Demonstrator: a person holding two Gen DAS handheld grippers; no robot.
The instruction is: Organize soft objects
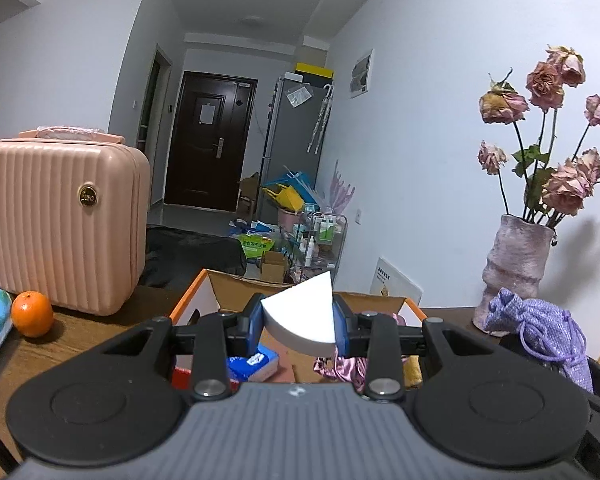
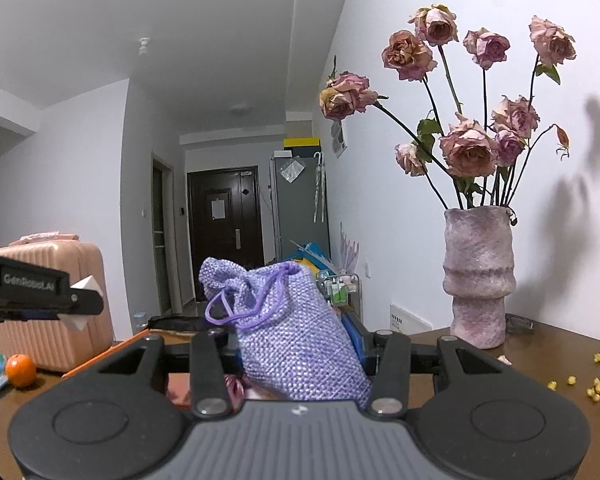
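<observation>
My left gripper [image 1: 298, 326] is shut on a white foam wedge [image 1: 304, 316], held above an open cardboard box [image 1: 198, 300] with an orange rim. Inside the box lie a blue tissue pack [image 1: 256, 364] and a pink satin cloth [image 1: 342, 368]. My right gripper [image 2: 296, 344] is shut on a lilac woven drawstring pouch [image 2: 292, 328], which stands upright between its fingers. In the left wrist view that pouch [image 1: 540, 328] shows at the right. In the right wrist view the left gripper [image 2: 76, 302] with the foam wedge [image 2: 86, 286] shows at the left.
A pink ribbed suitcase [image 1: 56, 224] and an orange [image 1: 32, 314] sit on the brown table [image 1: 80, 340] at the left. A pink vase [image 2: 478, 276] with dried roses stands at the right by the wall. Yellow crumbs [image 2: 596, 390] lie on the table's right.
</observation>
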